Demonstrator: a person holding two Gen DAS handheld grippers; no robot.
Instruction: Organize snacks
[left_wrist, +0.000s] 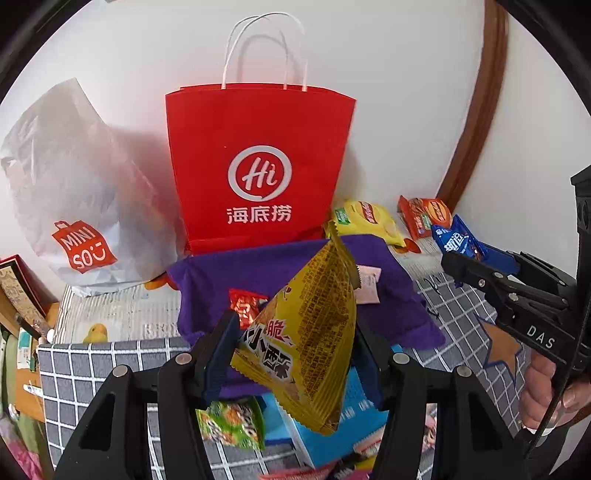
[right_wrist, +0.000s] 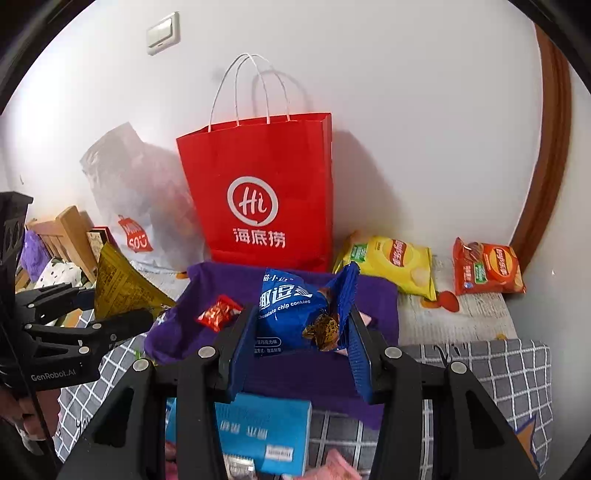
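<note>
Between the blue pads of the left gripper hangs a yellow triangular snack packet, pinched at its sides and lifted above the purple cloth tray. Its crimped foil is printed with dense small text, large Chinese characters on a dark band, and a serrated seal along the top edge. The right gripper pinches a blue chocolate chip cookie packet, white lettering across its front and a picture of a cookie at its crumpled end; it too is held up over the tray.

Inside the tray lie a small red foil candy and a pale pink wrapper. Behind the tray a red paper bag with white twisted handles and a round "Hi" logo stands upright against the white wall. To its left slumps a white plastic Miniso bag; to its right lie a yellow Lay's chip bag and a red-orange Lay's chip bag, apart from each other.

Everything rests on a bed covered partly by a grey grid-patterned blanket and partly by a pale printed sheet. A light blue box and a green snack packet lie nearer the cameras. A brown wooden door frame curves up on the right, and a light switch sits high on the wall.
</note>
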